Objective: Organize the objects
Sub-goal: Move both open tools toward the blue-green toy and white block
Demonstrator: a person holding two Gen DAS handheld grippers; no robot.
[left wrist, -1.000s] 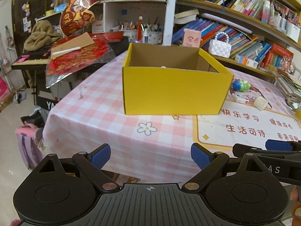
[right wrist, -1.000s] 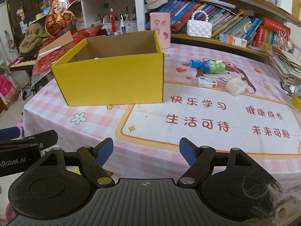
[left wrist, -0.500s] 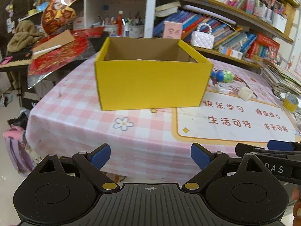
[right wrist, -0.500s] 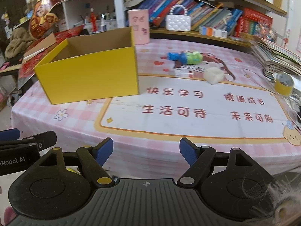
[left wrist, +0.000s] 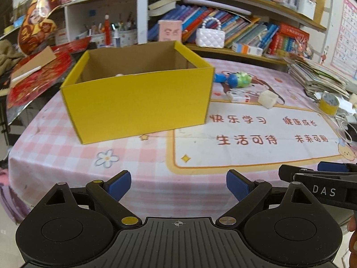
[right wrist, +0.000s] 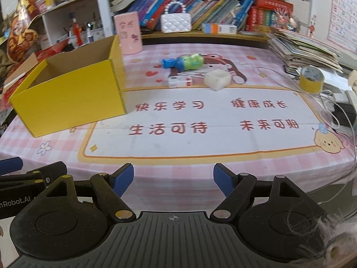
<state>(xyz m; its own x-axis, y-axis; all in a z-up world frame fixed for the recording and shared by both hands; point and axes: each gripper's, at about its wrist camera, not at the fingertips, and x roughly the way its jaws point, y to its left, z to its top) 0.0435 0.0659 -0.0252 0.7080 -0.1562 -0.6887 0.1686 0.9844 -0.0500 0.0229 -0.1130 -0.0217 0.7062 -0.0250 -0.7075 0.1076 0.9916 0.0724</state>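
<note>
An open yellow cardboard box [left wrist: 138, 102] stands on the left of the pink checked tablecloth [left wrist: 67, 151]; it also shows in the right wrist view [right wrist: 67, 96]. Behind the mat lie a blue-green toy [right wrist: 185, 62], a small white-red packet [right wrist: 179, 81] and a white block [right wrist: 217, 80]. A yellow tape roll [right wrist: 310, 79] sits at the far right. My left gripper [left wrist: 178, 184] is open and empty at the table's front edge. My right gripper [right wrist: 173, 178] is open and empty beside it, to the right.
A pink cup [right wrist: 128, 33] stands behind the box. A stack of books and papers [right wrist: 303, 49] lies at the back right, with white cables [right wrist: 334, 111] at the right edge. Bookshelves [right wrist: 200, 11] and a white handbag [right wrist: 176, 22] line the back.
Both grippers have swung to the right, so the box has shifted left in both views and the tape roll and book stack have come into view. Both stay open.
</note>
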